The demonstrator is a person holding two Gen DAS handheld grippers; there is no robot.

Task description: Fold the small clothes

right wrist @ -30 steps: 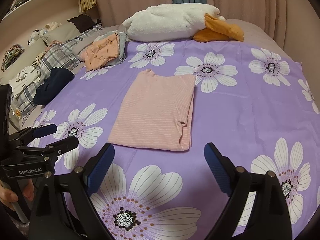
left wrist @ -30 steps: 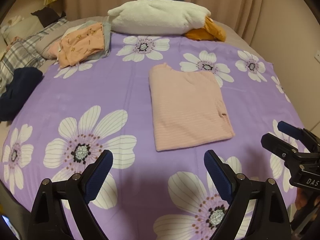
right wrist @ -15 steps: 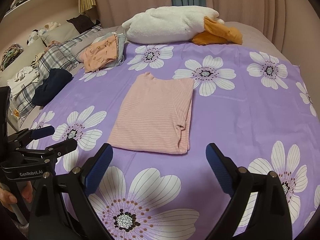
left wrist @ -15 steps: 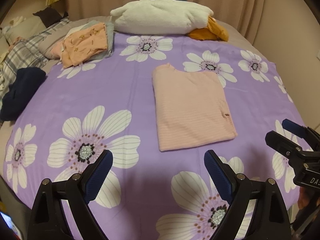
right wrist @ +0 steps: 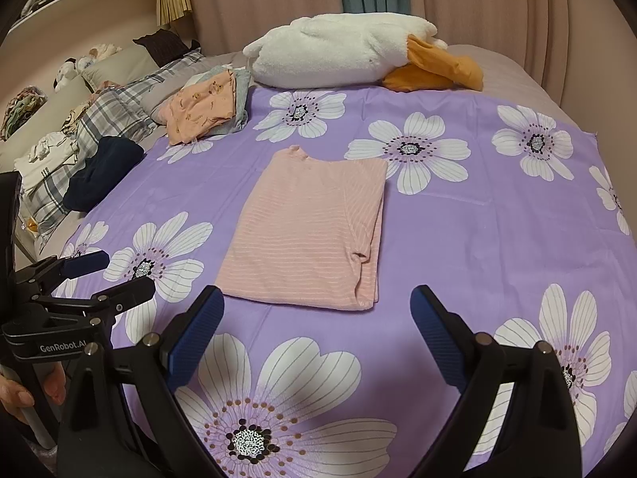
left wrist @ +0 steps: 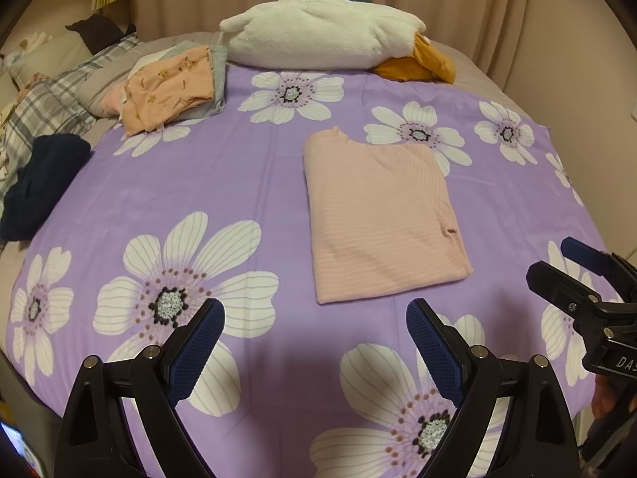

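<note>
A pink striped top [left wrist: 378, 215] lies folded into a flat rectangle on the purple flowered sheet [left wrist: 223, 183], its neck at the far end; it also shows in the right wrist view [right wrist: 310, 231]. My left gripper [left wrist: 314, 342] is open and empty, above the sheet just short of the top's near edge. My right gripper [right wrist: 316, 330] is open and empty, also just short of that edge. Each gripper shows in the other's view, the right gripper [left wrist: 573, 263] at the right, the left gripper [right wrist: 107, 275] at the left.
A stack of folded clothes [left wrist: 171, 87] with an orange printed piece on top sits at the far left of the sheet. A white and orange plush [left wrist: 330, 36] lies at the back. A dark navy garment [left wrist: 40, 183] and plaid bedding [left wrist: 47, 107] lie at the left.
Both grippers have drawn slightly nearer to the folded top and stayed open. The top has not moved.
</note>
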